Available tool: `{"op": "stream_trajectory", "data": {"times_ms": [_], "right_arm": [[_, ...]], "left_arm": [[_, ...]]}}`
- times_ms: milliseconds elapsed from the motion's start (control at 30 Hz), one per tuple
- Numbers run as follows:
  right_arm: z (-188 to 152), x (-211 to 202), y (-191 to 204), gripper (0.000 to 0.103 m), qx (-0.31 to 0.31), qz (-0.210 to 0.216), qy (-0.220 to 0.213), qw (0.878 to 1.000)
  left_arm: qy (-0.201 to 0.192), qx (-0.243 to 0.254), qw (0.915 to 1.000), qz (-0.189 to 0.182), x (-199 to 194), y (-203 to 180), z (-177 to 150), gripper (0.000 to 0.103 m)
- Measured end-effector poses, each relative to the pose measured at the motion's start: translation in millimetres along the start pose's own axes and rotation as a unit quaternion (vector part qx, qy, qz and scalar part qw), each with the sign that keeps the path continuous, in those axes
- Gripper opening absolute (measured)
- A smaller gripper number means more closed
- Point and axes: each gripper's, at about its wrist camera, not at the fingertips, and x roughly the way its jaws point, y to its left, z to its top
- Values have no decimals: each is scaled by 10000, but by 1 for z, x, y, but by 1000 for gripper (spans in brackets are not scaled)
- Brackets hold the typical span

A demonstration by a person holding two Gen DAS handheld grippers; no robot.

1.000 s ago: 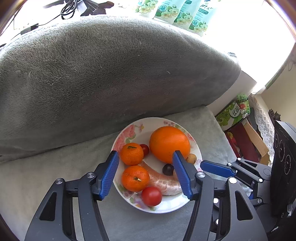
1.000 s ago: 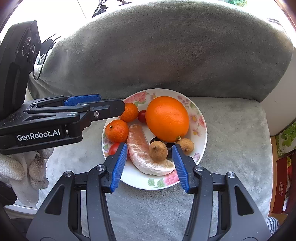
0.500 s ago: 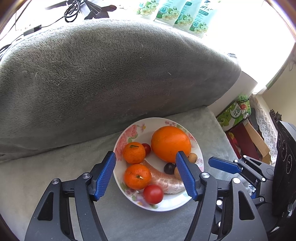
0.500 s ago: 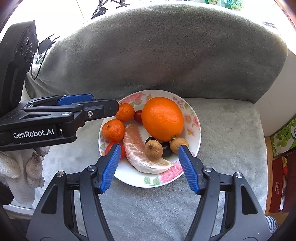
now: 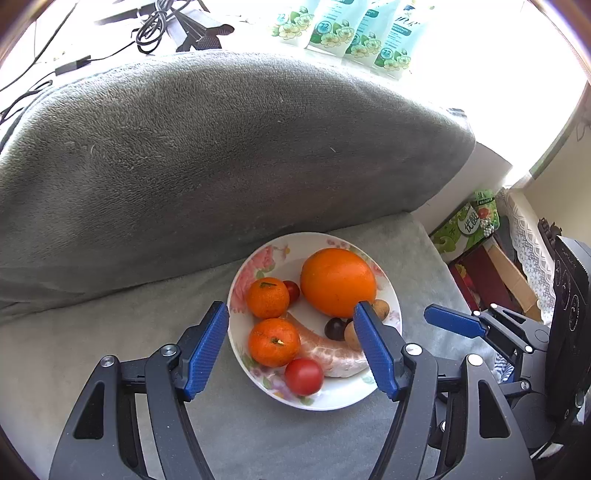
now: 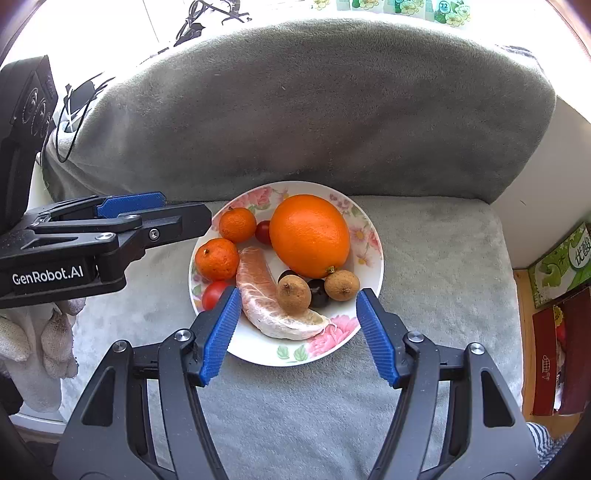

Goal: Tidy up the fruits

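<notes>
On the grey plush seat cushion [image 6: 424, 258], just in front of the backrest [image 6: 314, 103], sits a floral plate [image 6: 364, 236] bearing all the fruit. In the right wrist view: large orange [image 6: 309, 235] toward 12 o'clock of the plate, its long axis running from 11 to 5 o'clock, stem end pointing to 5; far mandarin [image 6: 237, 224] at 10 o'clock and near mandarin [image 6: 217, 258] at 9, well up against each other; small cherry tomato [image 6: 263, 232] wedged between far mandarin and orange; larger cherry tomato [image 6: 215, 294] at 8 o'clock, partly hidden by a blue pad. Peeled pomelo segment [image 6: 269, 299] lying curved, long axis from 11 down to 4 o'clock, tapered tip pointing to 4. Two brown longans [image 6: 293, 294] beside it, with dark grapes [image 6: 318, 293] between them, all tucked under the orange. Right gripper [image 6: 295, 306] spread wide over the plate's near rim, gripping nothing, fingers pointing to 12. Left gripper [image 5: 288, 321], in the left wrist view, likewise spread wide and unloaded, fingers aimed at 12, straddling the mandarins. Tissue packs [image 5: 343, 29] lined up at 12 o'clock behind the backrest; green carton [image 5: 465, 225] at 3 o'clock off the cushion.
</notes>
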Motion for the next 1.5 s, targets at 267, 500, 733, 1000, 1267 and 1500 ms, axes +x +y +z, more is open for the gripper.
{"op": "stream_trajectory", "data": {"times_ms": [267,500,733,1000,1267,1500], "right_arm": [[-1,-11,1,68,23,-132,-70,9999],[-2,-27,5,68,37,-161,-227,9996],[-5,-44,9,68,63,-209,-367,9991],[-12,-62,12,68,80,-408,-514,9978],[-17,-81,16,91,133,-459,-768,9959],[-20,-95,20,92,297,-389,-849,9952]], "left_arm": [[-28,-56,10000,54,-10,0,-4,70],[-126,-64,9999,44,-28,-3,-10,70],[-222,-22,9997,101,-47,-10,-17,71],[-335,-46,9992,211,-66,-14,-27,71],[-403,-38,9986,350,-85,-17,-38,71],[-548,-182,9976,383,-104,-15,-47,82]]}}
